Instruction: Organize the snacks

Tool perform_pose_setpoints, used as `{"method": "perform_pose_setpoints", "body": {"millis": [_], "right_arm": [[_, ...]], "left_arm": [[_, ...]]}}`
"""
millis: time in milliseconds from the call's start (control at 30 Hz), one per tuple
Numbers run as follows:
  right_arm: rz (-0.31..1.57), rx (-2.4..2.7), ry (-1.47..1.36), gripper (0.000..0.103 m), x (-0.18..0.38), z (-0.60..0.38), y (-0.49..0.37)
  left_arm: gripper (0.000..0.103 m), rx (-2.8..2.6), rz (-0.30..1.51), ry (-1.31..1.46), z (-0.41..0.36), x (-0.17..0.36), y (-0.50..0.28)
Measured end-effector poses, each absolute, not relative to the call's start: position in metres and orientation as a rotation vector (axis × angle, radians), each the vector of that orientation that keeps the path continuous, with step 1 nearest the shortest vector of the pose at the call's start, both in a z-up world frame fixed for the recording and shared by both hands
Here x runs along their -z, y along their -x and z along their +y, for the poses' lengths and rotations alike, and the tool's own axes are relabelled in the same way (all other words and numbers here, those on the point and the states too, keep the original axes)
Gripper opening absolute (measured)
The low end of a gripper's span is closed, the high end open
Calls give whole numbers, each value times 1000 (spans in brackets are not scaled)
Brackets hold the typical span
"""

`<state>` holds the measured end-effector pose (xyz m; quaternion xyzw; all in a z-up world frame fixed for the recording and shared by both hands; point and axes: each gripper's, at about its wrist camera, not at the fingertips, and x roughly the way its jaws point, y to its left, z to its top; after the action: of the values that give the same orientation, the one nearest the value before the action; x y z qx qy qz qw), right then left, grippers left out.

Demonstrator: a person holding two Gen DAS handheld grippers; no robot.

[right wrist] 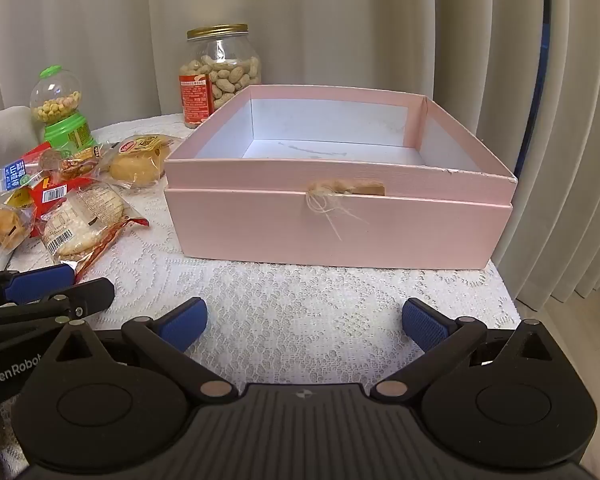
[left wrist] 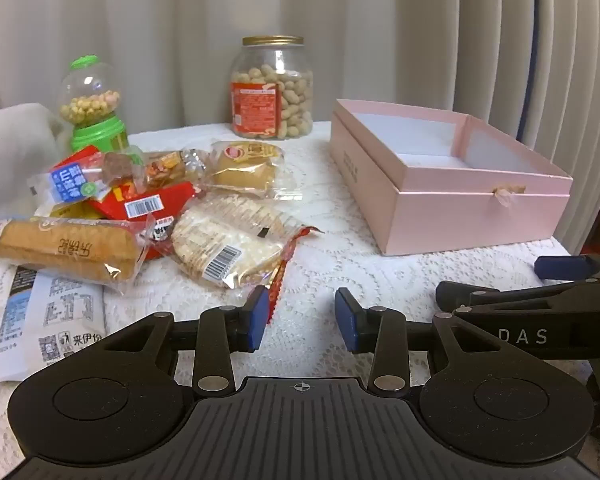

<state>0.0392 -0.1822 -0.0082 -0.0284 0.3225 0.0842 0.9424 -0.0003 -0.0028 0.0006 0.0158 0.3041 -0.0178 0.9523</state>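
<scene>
- Pale pleated curtains (right wrist: 340,20) close off the back of the scene, and under both my tools runs a white lace tablecloth (right wrist: 300,300).
- My left gripper (left wrist: 302,314) has its blue pads about halfway apart with only lace between them; it holds nothing. The red tail of a wrapper lies just beside its left pad, and I cannot tell whether the two touch.
- My right gripper (right wrist: 304,318) stands as wide as it goes, also with nothing in it, aimed at the front wall of the pink box (right wrist: 340,228).
- Outward from the left pads, toward 11 o'clock, comes the rice cracker pack (left wrist: 228,244), then the long bread roll (left wrist: 64,248) at 10 o'clock, the red packet (left wrist: 148,204) and the small bun (left wrist: 244,172) behind them.
- A white pouch (left wrist: 48,328) lies flat at 9 o'clock.
- At the back stand the green candy dispenser (left wrist: 90,104) and the peanut jar (left wrist: 272,88), near 12 o'clock.
- From the right wrist the box sits at 12 o'clock, lid off, its white floor bare as far as I can see.
- My judgement: nothing is packed yet, the whole heap remains outside the box, and the job is at its very start.
</scene>
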Motion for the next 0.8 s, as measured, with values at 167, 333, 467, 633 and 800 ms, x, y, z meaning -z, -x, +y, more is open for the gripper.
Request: {"method": "perform_pose_setpoints", "body": {"millis": [167, 333, 467, 633, 800], "right_arm": [[658, -174, 50, 103, 8, -183, -39], [659, -174, 53, 103, 8, -182, -40], [658, -174, 51, 103, 8, -183, -40], [658, -174, 51, 103, 8, -183, -40], [658, -174, 51, 103, 8, -183, -40]], "left_arm": [[42, 30, 625, 7, -1, -2, -1], [42, 44, 617, 13, 6, -2, 2], [42, 46, 617, 11, 6, -1, 2], [42, 47, 617, 12, 7, -1, 2], [42, 48, 617, 14, 7, -1, 2]]}}
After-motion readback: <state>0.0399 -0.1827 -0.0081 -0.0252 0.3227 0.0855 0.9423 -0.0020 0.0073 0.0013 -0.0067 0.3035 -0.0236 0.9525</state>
